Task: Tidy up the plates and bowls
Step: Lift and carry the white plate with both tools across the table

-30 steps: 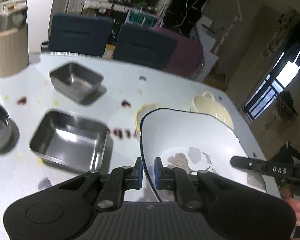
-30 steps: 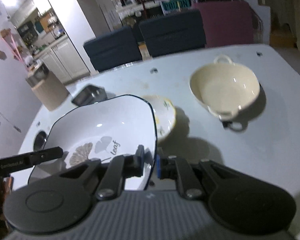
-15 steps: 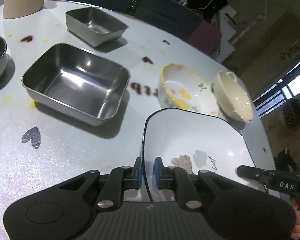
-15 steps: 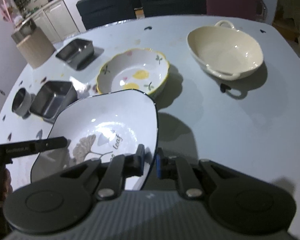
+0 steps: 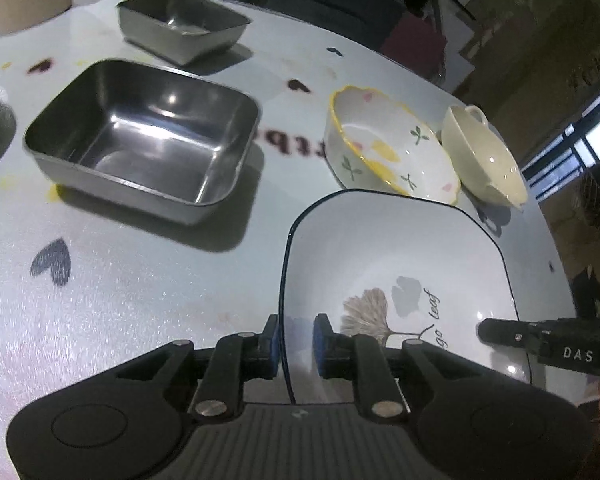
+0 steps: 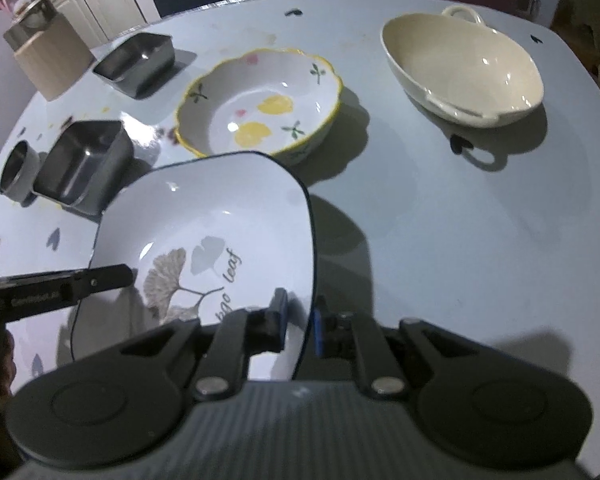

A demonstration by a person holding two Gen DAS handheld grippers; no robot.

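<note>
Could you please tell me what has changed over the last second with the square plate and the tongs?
Both tongs, left and right, lowered the square plate toward the table; their jaws are now opening around its rim. The flowered bowl, cream dish and steel trays stayed put.

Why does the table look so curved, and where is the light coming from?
Both wrist views are fisheye, so the table bows at the edges. In the right wrist view, shadows fall to the right of the cream handled dish and floral bowl. In the left wrist view, glare spots the steel tray.
</note>
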